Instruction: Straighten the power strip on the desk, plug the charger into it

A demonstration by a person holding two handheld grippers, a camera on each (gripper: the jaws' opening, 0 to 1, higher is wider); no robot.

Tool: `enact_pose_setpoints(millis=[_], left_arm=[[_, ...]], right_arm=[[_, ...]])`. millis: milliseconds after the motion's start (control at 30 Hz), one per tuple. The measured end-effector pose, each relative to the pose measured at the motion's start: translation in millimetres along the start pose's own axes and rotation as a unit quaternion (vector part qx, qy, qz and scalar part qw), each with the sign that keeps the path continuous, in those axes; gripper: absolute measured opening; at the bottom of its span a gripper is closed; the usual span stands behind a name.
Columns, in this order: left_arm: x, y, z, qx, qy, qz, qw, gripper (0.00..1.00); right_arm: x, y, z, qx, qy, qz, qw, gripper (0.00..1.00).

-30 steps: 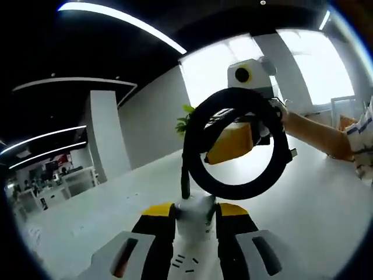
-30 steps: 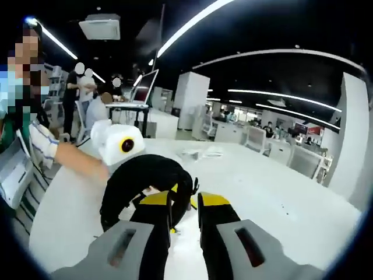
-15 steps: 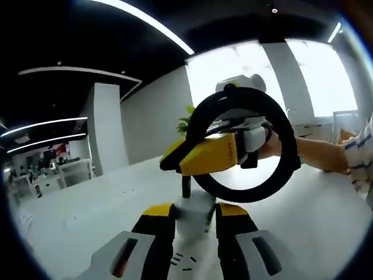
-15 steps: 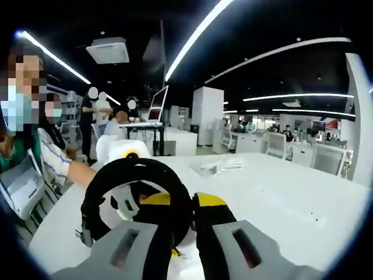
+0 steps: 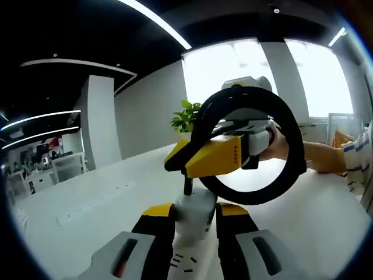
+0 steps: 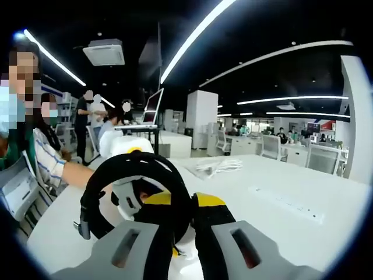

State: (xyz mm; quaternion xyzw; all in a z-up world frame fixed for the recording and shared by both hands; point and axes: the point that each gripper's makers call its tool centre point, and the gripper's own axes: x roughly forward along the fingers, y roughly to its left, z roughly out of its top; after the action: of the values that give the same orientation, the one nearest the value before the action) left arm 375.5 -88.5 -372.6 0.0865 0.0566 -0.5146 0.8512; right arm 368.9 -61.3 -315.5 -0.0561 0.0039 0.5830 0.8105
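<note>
My left gripper (image 5: 195,211) is shut on a white charger block (image 5: 194,214), held above the white desk (image 5: 87,233). The charger's black cable (image 5: 289,169) rises from it in a round coil. My right gripper (image 5: 175,162) reaches in from the right, its yellow jaws closed on the coil's left side. In the right gripper view the right gripper (image 6: 183,203) pinches that cable (image 6: 99,181), with the left gripper (image 6: 129,153) behind it. A white power strip (image 6: 285,204) lies flat on the desk, also visible as the power strip (image 5: 93,205) in the left gripper view.
A person's hand (image 5: 281,146) holds the right gripper. A bundle of white cords (image 6: 218,166) lies further back on the desk. A potted plant (image 5: 187,116) stands by the wall. People and a laptop (image 6: 152,106) on a stand are at the left.
The right gripper's yellow jaws have come from behind the coil and closed on its left side. Both views have shifted, bringing the power strip into sight.
</note>
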Motion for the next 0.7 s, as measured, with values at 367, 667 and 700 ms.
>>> enact_pose_setpoints(millis=[367, 667, 700], left_arm=[[-4, 1.9, -4.0, 0.009, 0.015, -0.016, 0.9997, 0.26], [1, -0.9, -4.3, 0.027, 0.019, -0.004, 0.9995, 0.26], [0, -1.1, -4.8, 0.029, 0.021, -0.007, 0.9993, 0.26]], right_arm=[[10, 5, -2.1, -0.027, 0.011, -0.009, 0.9995, 0.1], [-2, 0, -6.2, -0.012, -0.001, 0.009, 0.9999, 0.09], [0, 3, -6.0, -0.016, 0.0, 0.01, 0.9998, 0.09]])
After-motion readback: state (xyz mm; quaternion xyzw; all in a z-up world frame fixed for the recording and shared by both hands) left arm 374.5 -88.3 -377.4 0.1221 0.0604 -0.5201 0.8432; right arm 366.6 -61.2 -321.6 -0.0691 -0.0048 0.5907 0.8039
